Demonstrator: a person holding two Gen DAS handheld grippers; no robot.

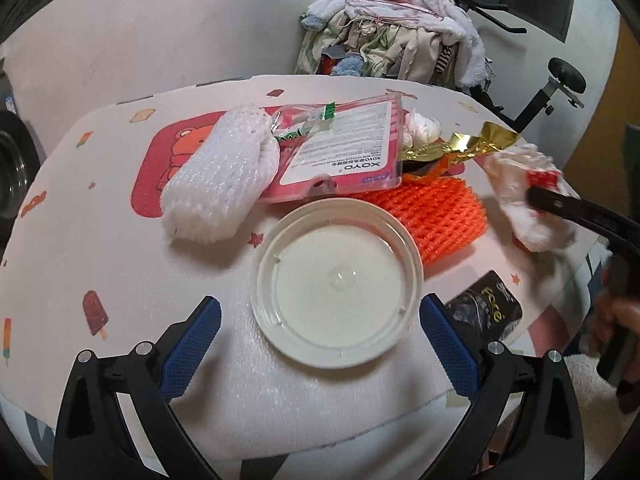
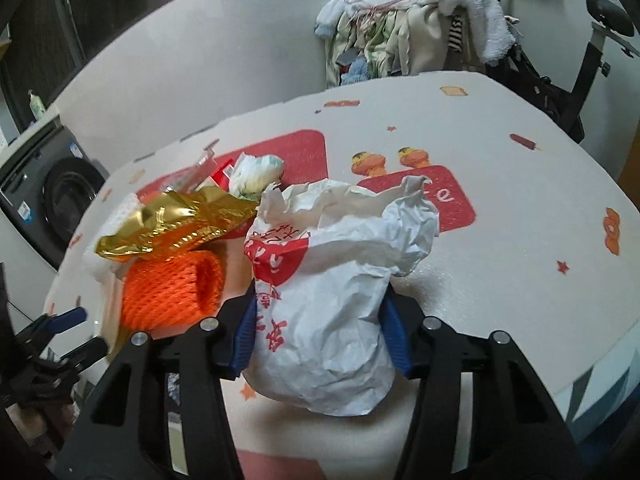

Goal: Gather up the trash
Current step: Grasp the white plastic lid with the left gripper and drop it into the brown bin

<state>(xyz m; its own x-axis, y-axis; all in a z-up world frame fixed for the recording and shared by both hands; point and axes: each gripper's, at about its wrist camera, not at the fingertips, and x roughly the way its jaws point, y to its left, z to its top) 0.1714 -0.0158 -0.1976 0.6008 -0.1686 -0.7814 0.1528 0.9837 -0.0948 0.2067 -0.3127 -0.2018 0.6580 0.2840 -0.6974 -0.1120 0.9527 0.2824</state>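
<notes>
R gripper point(image 2: 320, 336) was clamped on the crumpled paper bag point(image 2: 336, 300) near the table's point(image 2: 520, 240) right edge, prob. because soft paper needs a firm pinch to lift. L gripper point(image 1: 320, 336) sat spread wide around the white lid point(image 1: 336, 284) by the near edge, not yet closed. Orange foam net point(image 1: 436, 216), gold wrapper point(image 1: 460, 146) & pink pkg point(image 1: 348, 152) lay mid-table.

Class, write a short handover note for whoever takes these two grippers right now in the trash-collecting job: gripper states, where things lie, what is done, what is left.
Right gripper: shut on the crumpled paper bag, held over the table.
Left gripper: open, its fingers either side of the white lid, not gripping.
Still on the table: white foam net, orange foam net, pink package, gold wrapper, black packet.
Done: bag picked up. Left: everything else; no bin in view.
</notes>
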